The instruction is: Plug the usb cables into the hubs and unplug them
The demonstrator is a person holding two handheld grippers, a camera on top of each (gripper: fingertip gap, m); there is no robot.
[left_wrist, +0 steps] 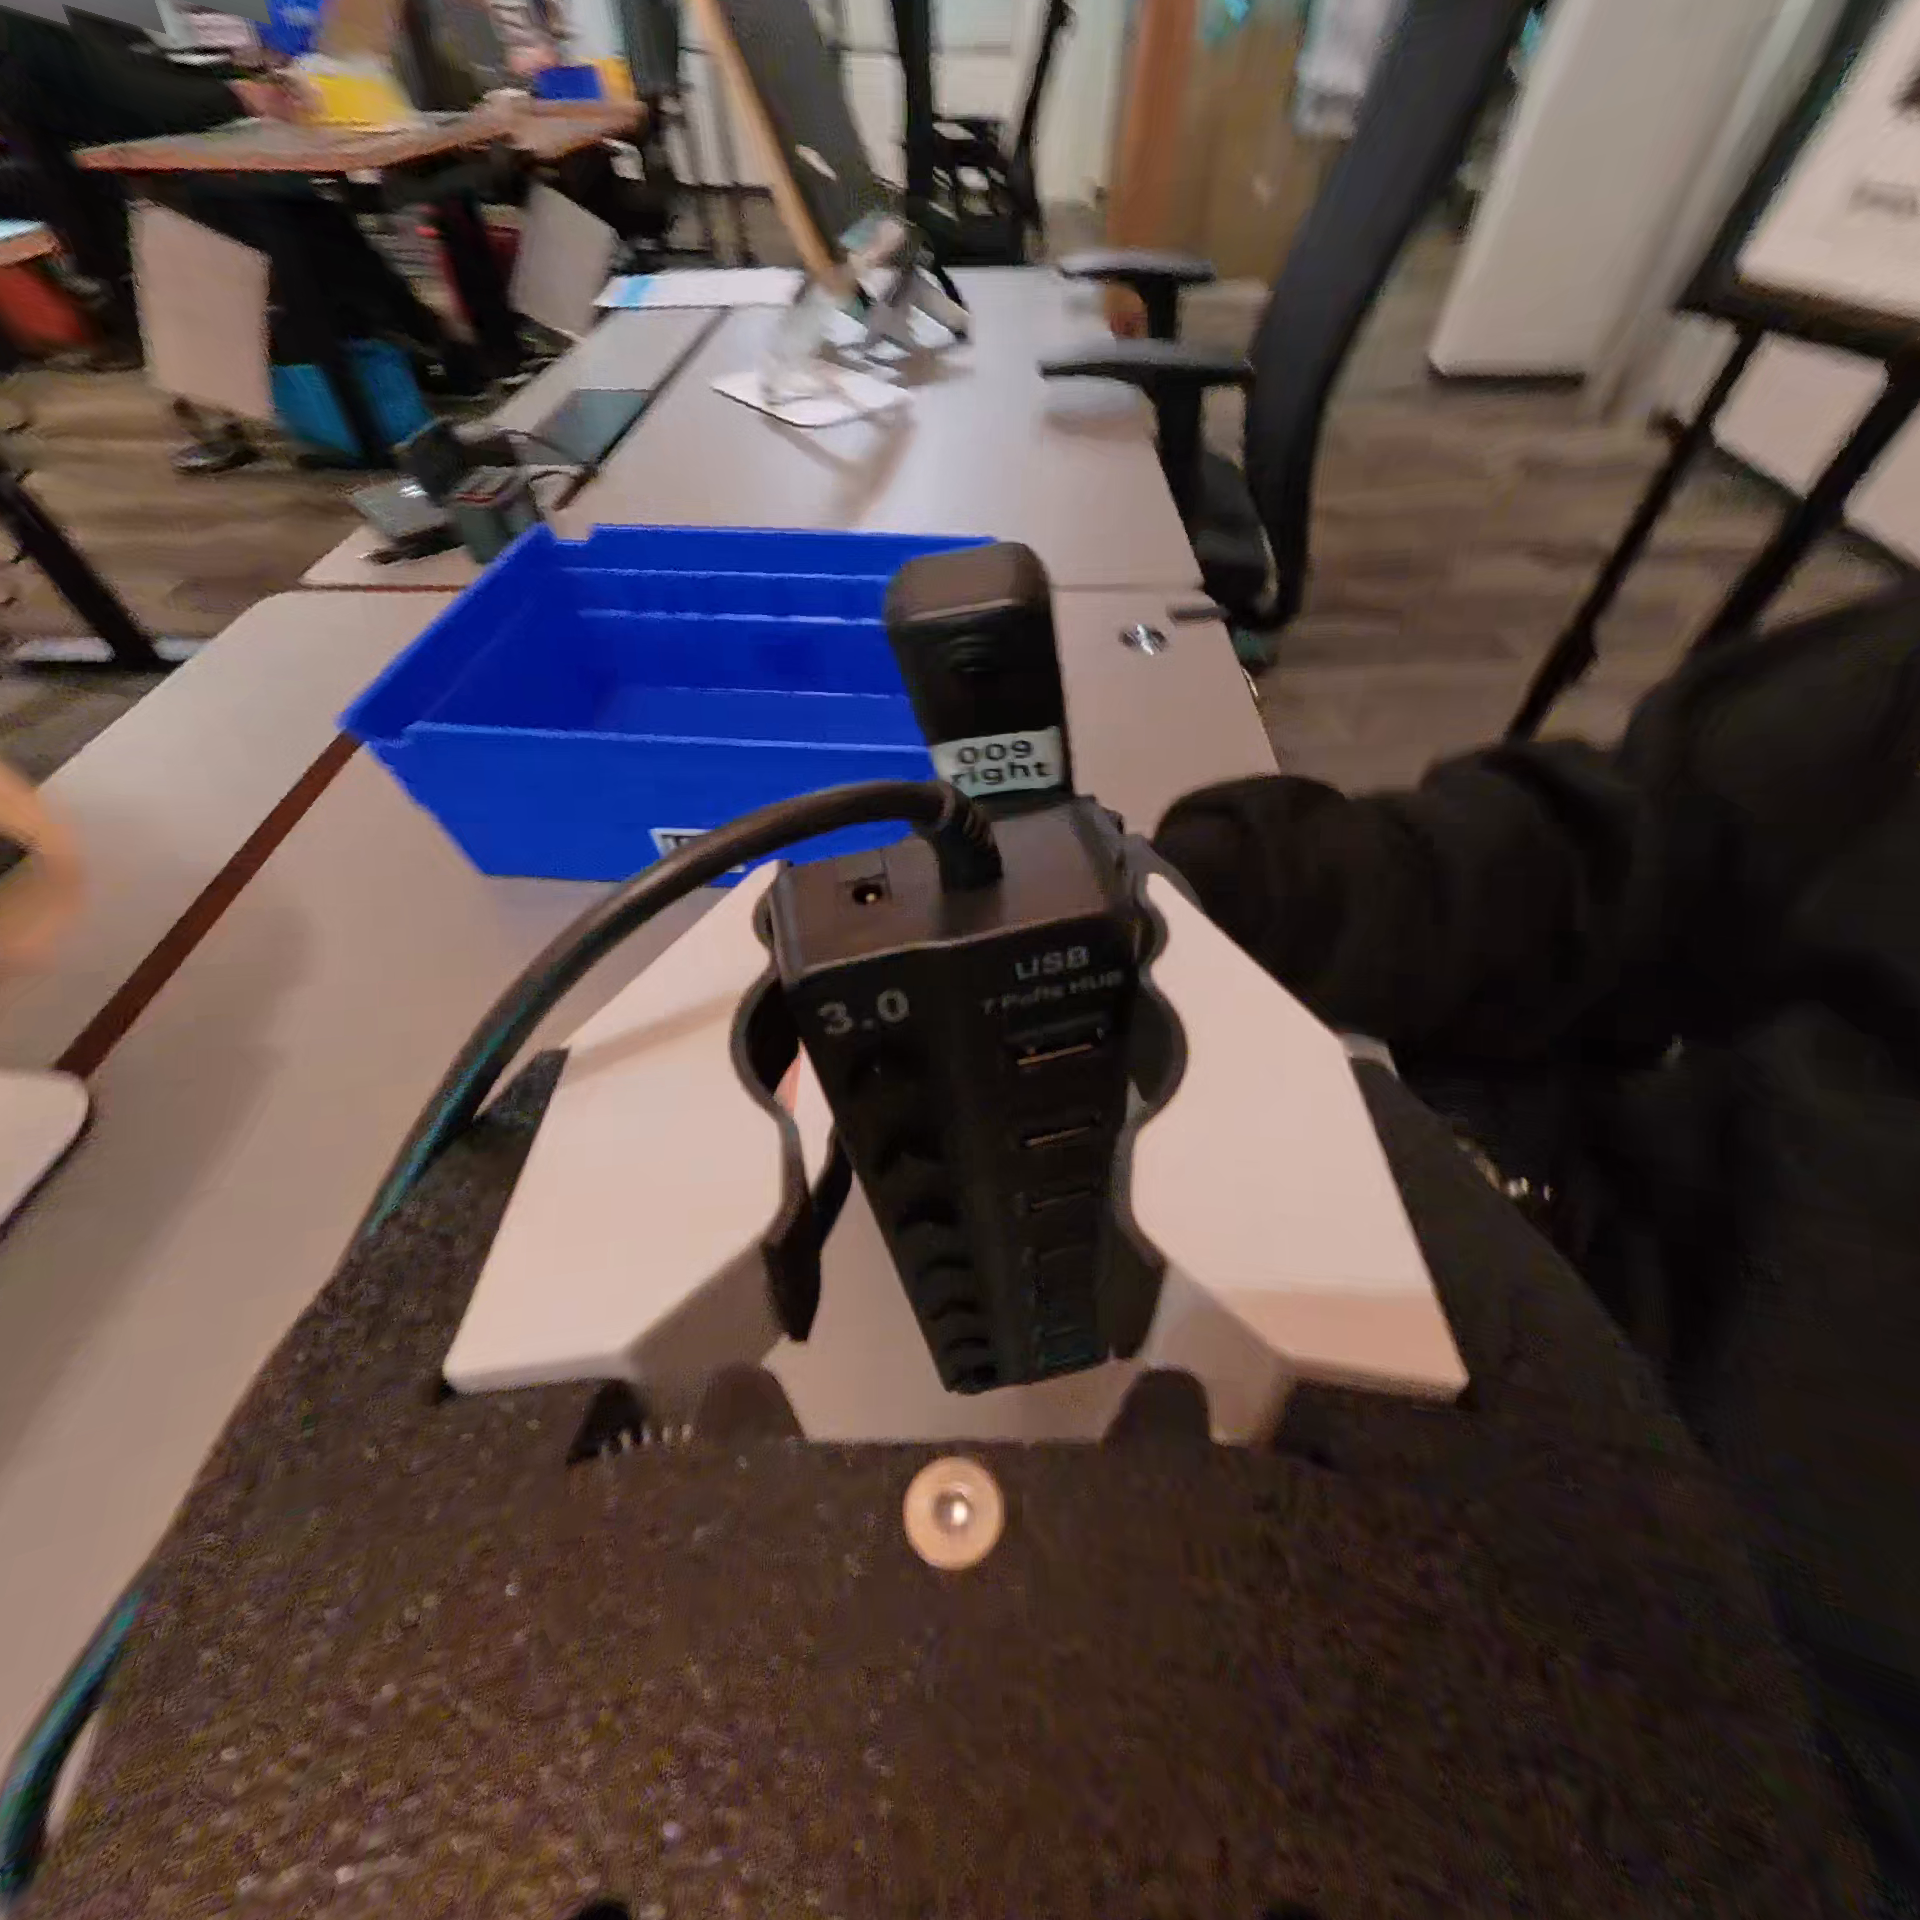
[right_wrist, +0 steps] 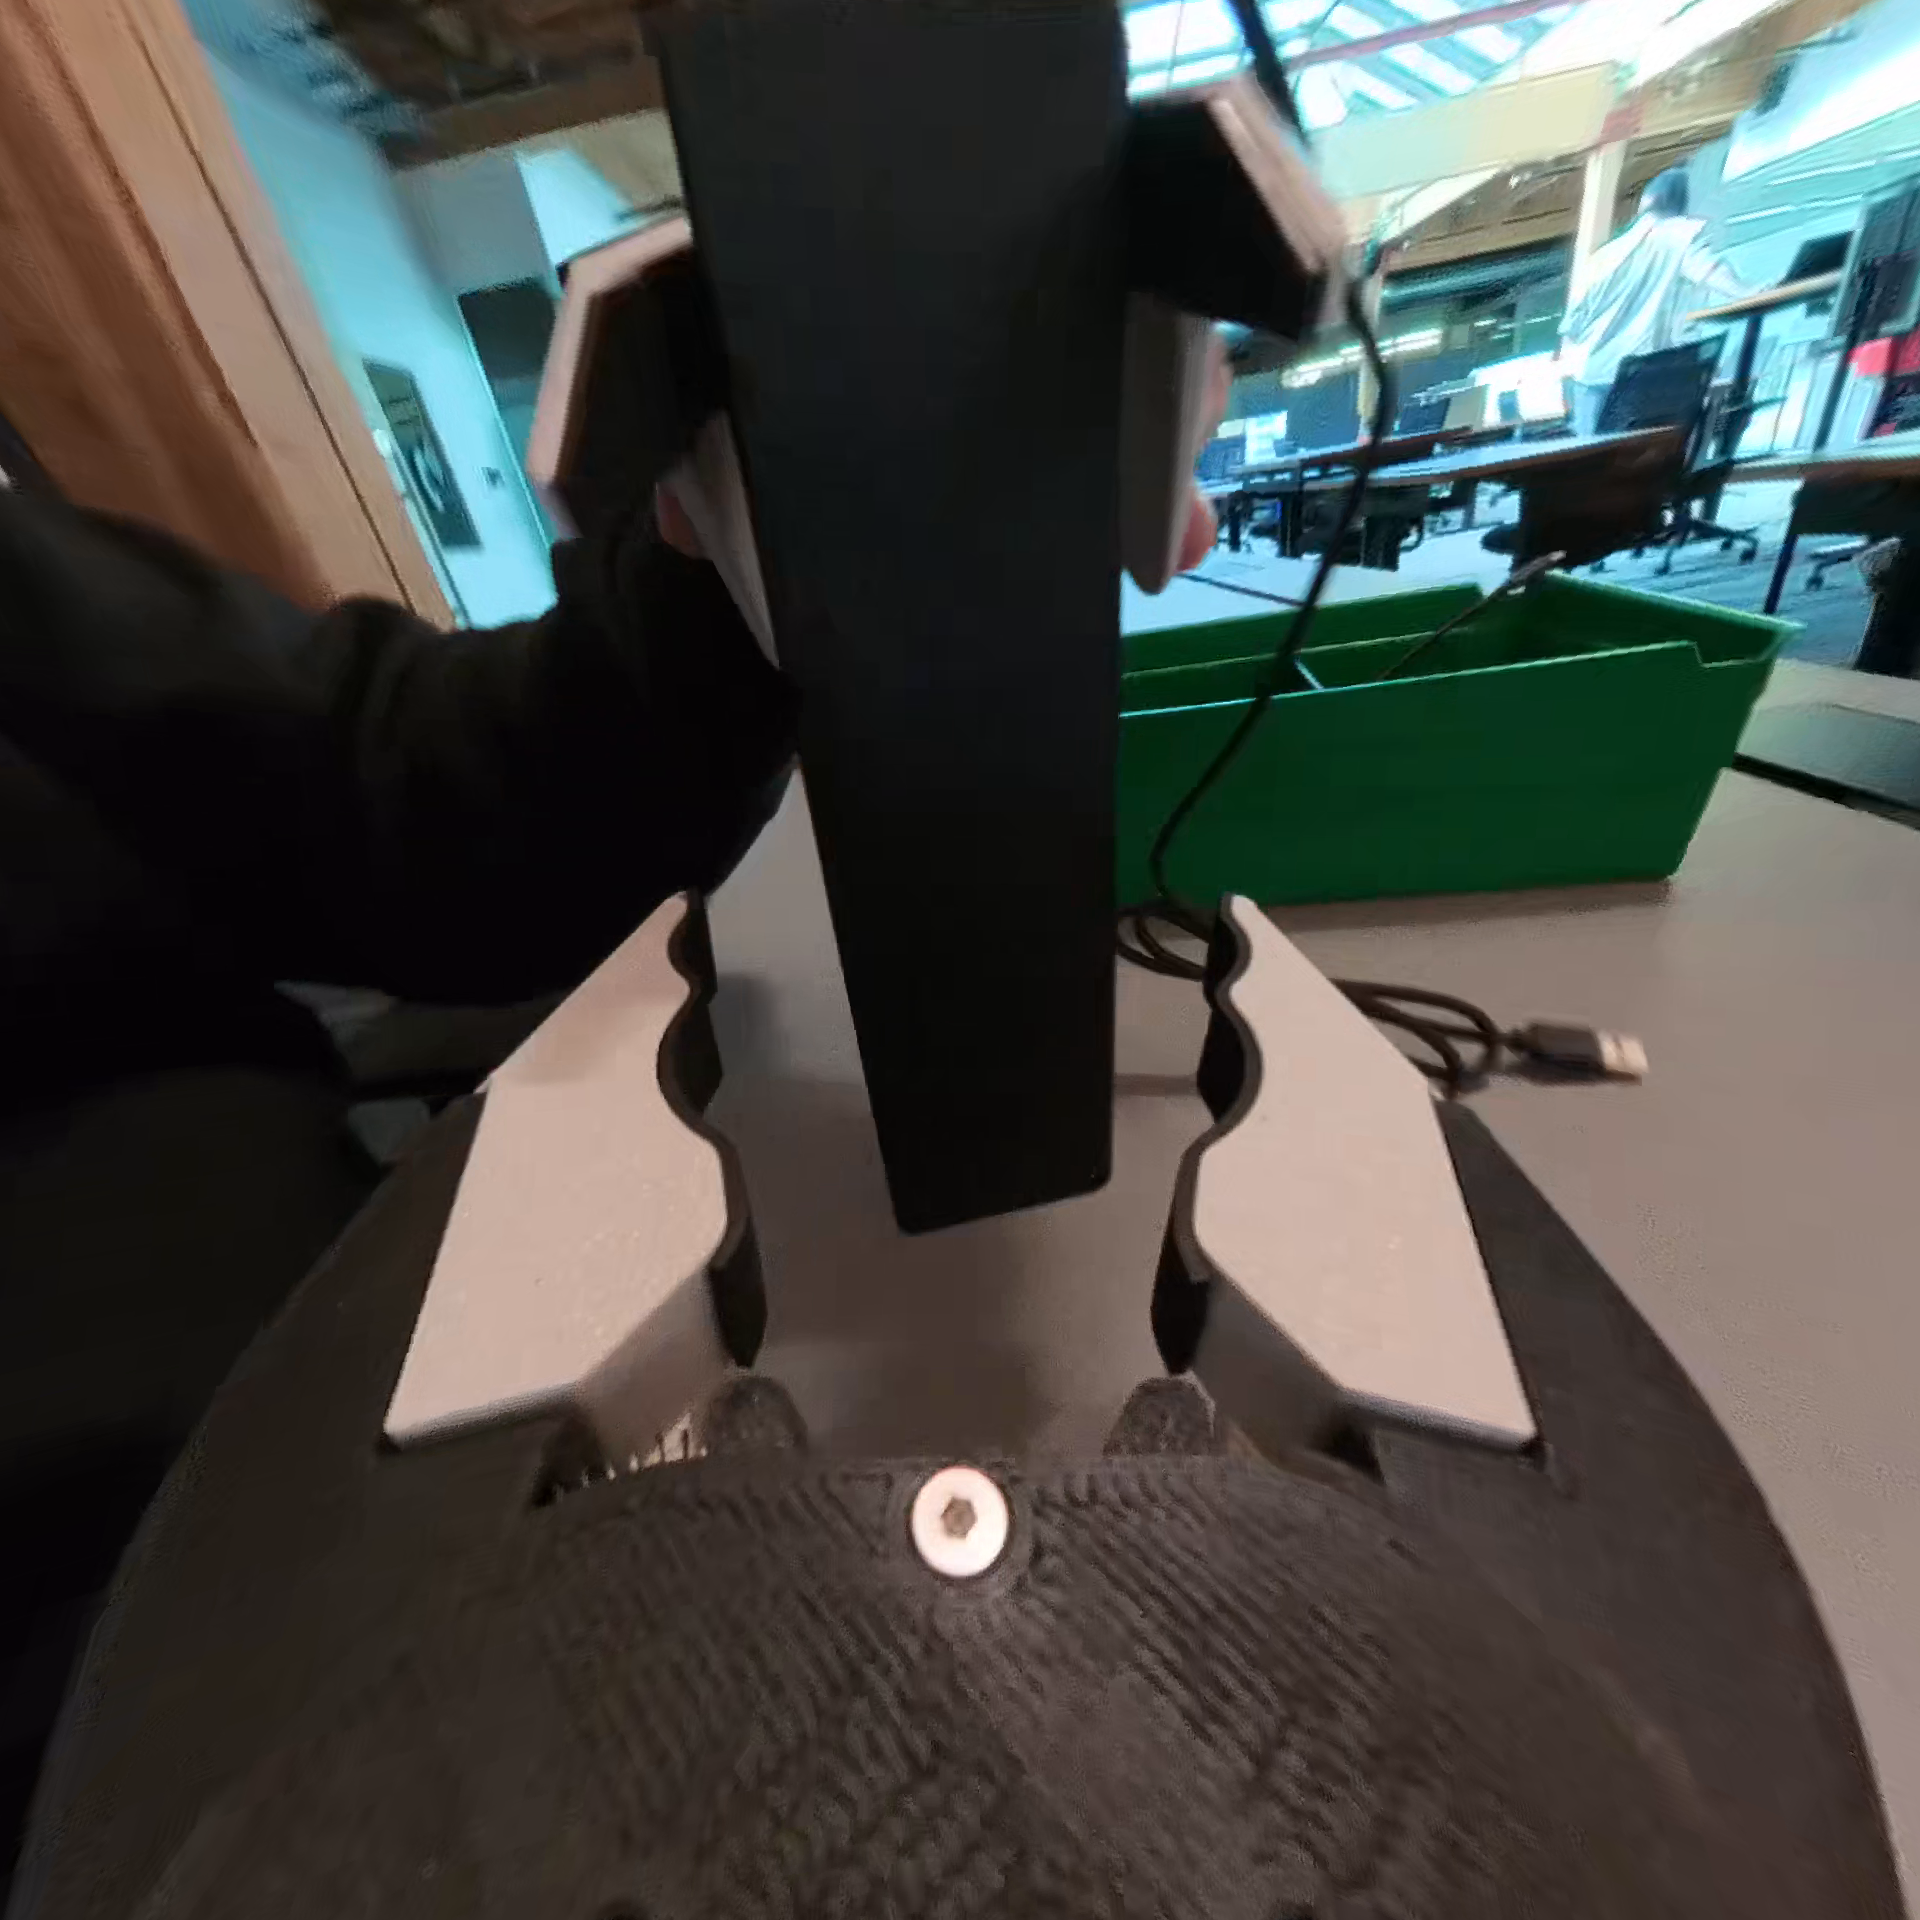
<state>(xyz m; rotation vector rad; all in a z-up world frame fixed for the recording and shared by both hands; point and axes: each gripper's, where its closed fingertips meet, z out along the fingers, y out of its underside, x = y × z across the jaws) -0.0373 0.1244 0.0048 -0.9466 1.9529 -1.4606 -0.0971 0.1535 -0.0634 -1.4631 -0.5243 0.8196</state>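
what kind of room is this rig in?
Looks like an open-plan office or lab: rows of long desks, an office chair, and parts bins, a blue bin and a green bin.

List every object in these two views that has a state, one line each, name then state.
Left gripper: jaws shut on the black multi-port USB hub.
Black multi-port USB hub: held off the table, visible ports empty, own black cable attached.
Right gripper: jaws open, either side of the hub's end, not gripping.
Thin black USB cable: unplugged, lying on the table.
Blue plastic bin: looks empty.
Green plastic bin: cable trailing into it.
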